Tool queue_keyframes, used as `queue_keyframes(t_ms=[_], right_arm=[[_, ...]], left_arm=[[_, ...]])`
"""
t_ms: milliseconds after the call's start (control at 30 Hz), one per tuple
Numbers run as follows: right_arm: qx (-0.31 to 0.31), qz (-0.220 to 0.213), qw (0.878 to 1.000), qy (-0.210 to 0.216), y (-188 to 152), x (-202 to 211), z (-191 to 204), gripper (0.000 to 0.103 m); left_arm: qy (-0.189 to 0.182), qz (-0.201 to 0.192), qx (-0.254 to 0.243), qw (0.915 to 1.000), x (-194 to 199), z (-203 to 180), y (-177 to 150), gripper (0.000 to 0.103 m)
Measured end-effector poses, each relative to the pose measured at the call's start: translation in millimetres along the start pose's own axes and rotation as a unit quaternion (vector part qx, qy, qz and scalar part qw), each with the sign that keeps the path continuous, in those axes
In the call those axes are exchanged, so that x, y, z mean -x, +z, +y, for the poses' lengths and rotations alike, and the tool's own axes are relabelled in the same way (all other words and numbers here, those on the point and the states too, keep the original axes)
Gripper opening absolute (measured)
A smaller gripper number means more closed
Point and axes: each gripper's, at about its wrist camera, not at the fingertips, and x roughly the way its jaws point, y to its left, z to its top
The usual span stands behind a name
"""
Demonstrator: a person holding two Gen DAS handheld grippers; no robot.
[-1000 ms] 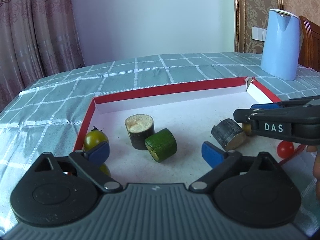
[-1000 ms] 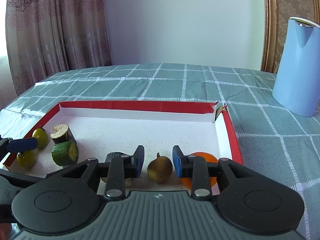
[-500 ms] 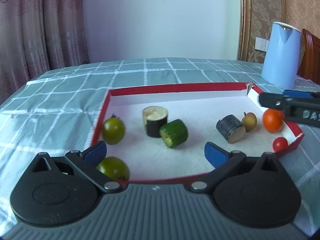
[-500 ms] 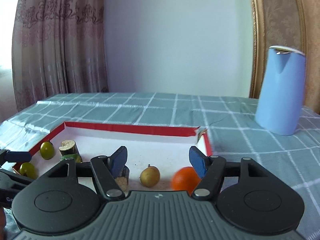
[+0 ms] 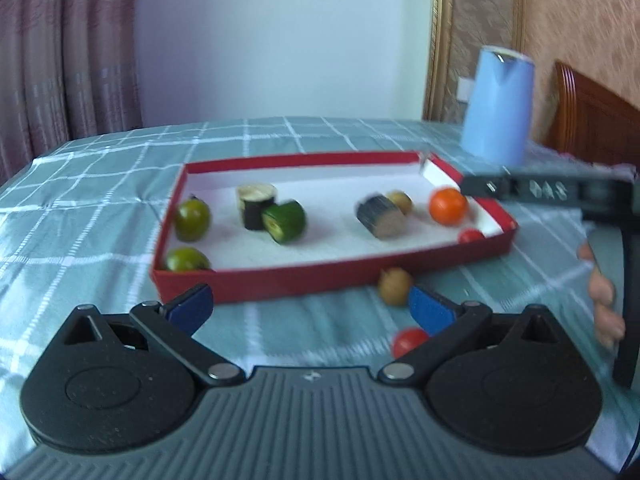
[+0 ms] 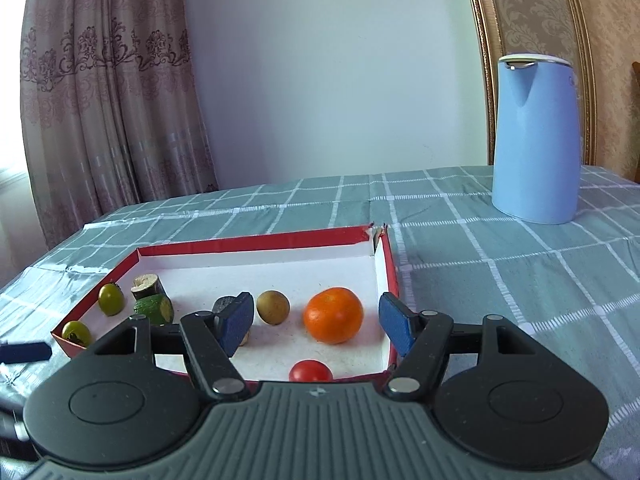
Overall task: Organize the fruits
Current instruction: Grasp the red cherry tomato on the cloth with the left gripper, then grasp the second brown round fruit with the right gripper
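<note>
Reading "DAS" on black right gripper (image 5: 472, 187), jaws just opened, empty, left gripper (image 5: 310, 306) spread, empty, small brown fruit (image 5: 394, 286) at shallow red cardboard tray's (image 5: 320, 278) five o'clock seen only by left view.

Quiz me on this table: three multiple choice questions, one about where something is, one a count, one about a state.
1. Where is the orange?
A) in the red tray
B) on the tablecloth
C) on a chair

2. How many round green fruits lie in the tray?
A) one
B) two
C) four

3. How is the blue kettle standing?
A) lying on its side
B) upside down
C) upright

Answers:
1 A: it sits on the tray's white floor near the right wall.
2 B: both lie at the tray's left end.
3 C: it stands on its base, spout at the top.
</note>
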Motion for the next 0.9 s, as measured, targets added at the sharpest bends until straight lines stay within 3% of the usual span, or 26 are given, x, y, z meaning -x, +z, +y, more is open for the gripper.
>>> queue_keyframes(t_ms=[200, 367, 500, 600, 667, 700, 767, 900], right_arm=[[0.002, -0.003, 1.000, 0.000, -3, 4, 0, 0.070], [0.007, -0.002, 1.000, 0.001, -3, 3, 2, 0.070], [0.007, -0.002, 1.000, 0.001, -4, 3, 3, 0.070], [0.009, 0.000, 1.000, 0.000, -4, 3, 3, 0.070], [0.012, 0.000, 1.000, -0.002, -4, 3, 4, 0.070], [0.014, 0.000, 1.000, -0.003, -4, 3, 5, 0.070], [0.016, 0.003, 1.000, -0.003, -5, 2, 6, 0.070], [0.020, 0.008, 1.000, 0.001, -7, 2, 9, 0.070]], left_arm=[[0.009, 0.020, -0.034, 0.9992, -5, -30, -9, 0.103], [0.010, 0.033, -0.071, 0.9969, -11, -43, -16, 0.090], [0.000, 0.039, -0.067, 0.9970, -14, -42, -17, 0.084], [-0.015, 0.043, -0.059, 0.9972, -14, -38, -16, 0.071], [-0.027, 0.042, -0.057, 0.9972, -14, -38, -16, 0.054], [-0.033, 0.040, -0.057, 0.9970, -13, -38, -16, 0.051], [-0.051, 0.037, -0.059, 0.9963, -11, -40, -17, 0.030], [-0.047, 0.028, -0.084, 0.9950, -7, -49, -19, 0.025]])
